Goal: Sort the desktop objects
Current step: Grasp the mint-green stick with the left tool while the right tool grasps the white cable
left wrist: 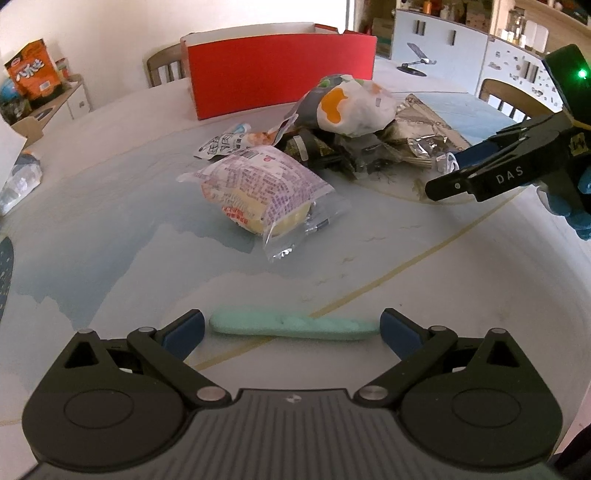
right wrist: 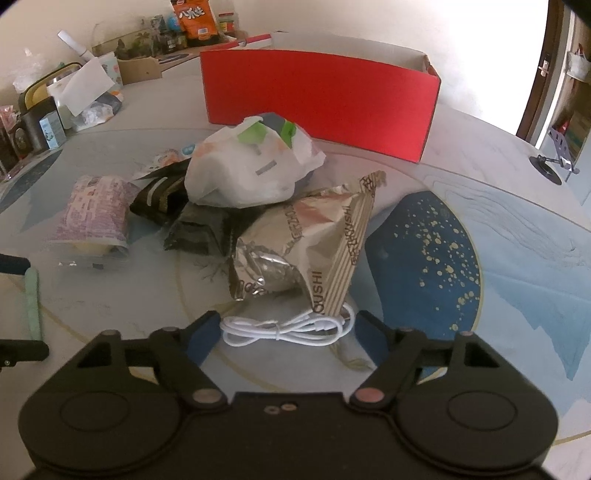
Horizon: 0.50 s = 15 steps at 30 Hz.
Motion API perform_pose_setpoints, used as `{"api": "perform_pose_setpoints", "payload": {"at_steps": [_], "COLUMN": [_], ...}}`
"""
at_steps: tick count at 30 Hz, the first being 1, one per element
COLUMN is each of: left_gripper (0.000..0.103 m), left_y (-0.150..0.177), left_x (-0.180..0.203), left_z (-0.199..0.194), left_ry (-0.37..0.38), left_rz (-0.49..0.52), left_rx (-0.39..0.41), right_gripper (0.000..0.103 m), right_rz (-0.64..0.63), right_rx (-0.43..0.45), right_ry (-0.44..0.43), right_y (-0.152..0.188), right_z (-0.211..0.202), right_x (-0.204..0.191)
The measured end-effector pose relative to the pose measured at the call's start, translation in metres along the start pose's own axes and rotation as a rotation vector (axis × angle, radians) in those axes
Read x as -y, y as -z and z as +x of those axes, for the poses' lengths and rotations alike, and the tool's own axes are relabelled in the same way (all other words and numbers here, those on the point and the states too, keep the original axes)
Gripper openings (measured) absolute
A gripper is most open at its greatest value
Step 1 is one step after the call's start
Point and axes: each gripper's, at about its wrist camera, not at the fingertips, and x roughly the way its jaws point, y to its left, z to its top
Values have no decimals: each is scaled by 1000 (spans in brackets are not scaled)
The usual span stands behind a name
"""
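My left gripper (left wrist: 291,330) is open, its blue pads at either end of a mint-green stick (left wrist: 291,326) lying flat on the table. My right gripper (right wrist: 284,330) is open around a coiled white cable (right wrist: 284,328) that lies in front of a silver-brown snack bag (right wrist: 306,243). The right gripper also shows in the left wrist view (left wrist: 448,173), and the green stick in the right wrist view (right wrist: 32,302). A pile of snack packets sits mid-table: a purple-printed cake packet (left wrist: 258,192), a white plastic bag (right wrist: 251,166), and dark packets (right wrist: 195,230).
A red open box (left wrist: 280,74) stands behind the pile. A phone stand (left wrist: 413,61) is at the far right. Cartons, an orange bag (right wrist: 194,18) and clutter line the table's far left edge. Chairs stand behind the table.
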Motion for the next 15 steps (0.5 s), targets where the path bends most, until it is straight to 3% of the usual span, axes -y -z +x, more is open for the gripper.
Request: {"api": "perform_pose_setpoints", "payload": {"at_steps": [15], "left_gripper": [98], "left_y": [0], "left_x": [-1], "left_z": [-1], "left_ry": [1], "left_rz": [-18], "left_rx": [6], "right_gripper": [77], "right_rz": [21], "right_rx": [-4], "right_ry": [-3], "right_y": [1], "right_z": [-2], "right_x": [1]}}
